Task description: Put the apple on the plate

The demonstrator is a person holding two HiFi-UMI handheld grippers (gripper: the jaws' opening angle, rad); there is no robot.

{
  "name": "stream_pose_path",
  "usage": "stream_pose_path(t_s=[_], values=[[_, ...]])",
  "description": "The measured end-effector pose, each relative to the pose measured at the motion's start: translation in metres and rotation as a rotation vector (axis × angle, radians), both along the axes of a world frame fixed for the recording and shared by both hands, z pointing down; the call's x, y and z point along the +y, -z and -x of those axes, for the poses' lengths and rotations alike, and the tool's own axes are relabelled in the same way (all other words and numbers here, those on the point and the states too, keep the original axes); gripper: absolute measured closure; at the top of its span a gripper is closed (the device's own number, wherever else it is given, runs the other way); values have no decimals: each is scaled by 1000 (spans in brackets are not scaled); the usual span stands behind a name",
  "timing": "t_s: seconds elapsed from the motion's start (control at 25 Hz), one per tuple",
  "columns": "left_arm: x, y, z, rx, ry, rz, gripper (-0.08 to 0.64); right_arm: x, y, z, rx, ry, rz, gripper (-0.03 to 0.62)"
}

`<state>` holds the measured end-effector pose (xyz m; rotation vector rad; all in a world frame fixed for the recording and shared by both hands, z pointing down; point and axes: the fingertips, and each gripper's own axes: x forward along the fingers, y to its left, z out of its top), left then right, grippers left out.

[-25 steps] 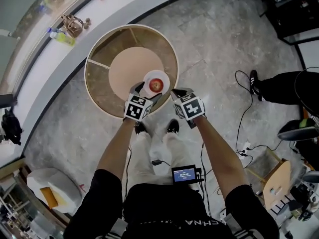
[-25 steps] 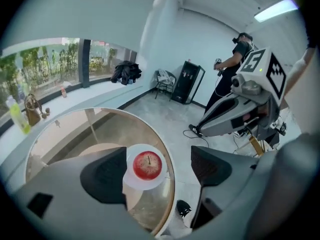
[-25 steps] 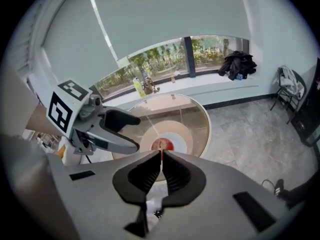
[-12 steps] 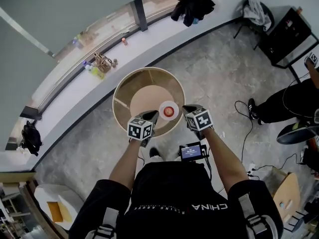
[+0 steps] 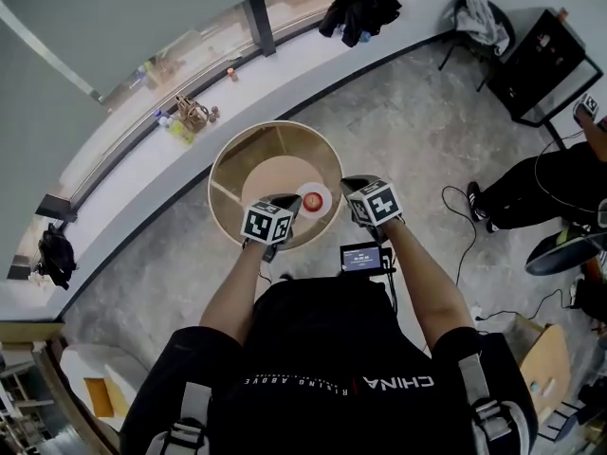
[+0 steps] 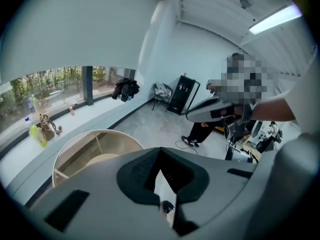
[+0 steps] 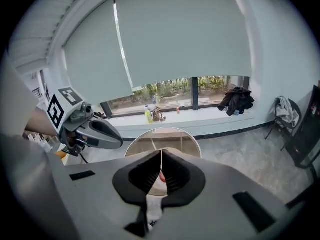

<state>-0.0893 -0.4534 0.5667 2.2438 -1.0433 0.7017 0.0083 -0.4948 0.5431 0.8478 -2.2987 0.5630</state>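
The red apple [image 5: 316,198] lies on a small white plate [image 5: 303,191] near the right edge of the round wooden table [image 5: 248,180]. Both grippers hang high above the table's near side, apart from the plate. My left gripper [image 5: 287,201] is shut and holds nothing; in its own view its jaws [image 6: 160,152] meet over the floor beside the table [image 6: 85,149]. My right gripper [image 5: 354,184] is shut and empty too. Its view looks down between the closed jaws [image 7: 161,152] at the table [image 7: 165,135], with a sliver of red apple [image 7: 161,177] showing behind them.
A curved white window ledge [image 5: 123,173] with bottles and small items [image 5: 180,117] runs behind the table. Dark clothes [image 5: 360,8] lie on it. A seated person [image 5: 550,188], a black cabinet [image 5: 545,64] and floor cables [image 5: 465,226] are at the right.
Both grippers have risen well above the table, away from the plate. The left gripper's jaws have gone from open to shut. The apple stays on the plate.
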Motion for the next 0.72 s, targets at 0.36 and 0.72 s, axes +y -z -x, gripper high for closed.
stream_pose_path(t_s=[0.36,0.72], values=[[52,-6,-32,-1,37,77,543,33,-20,-24,16,89,39,560],[130,-44,-14,-36,124,201,543,76,-40,-11,-34,69,89,560]])
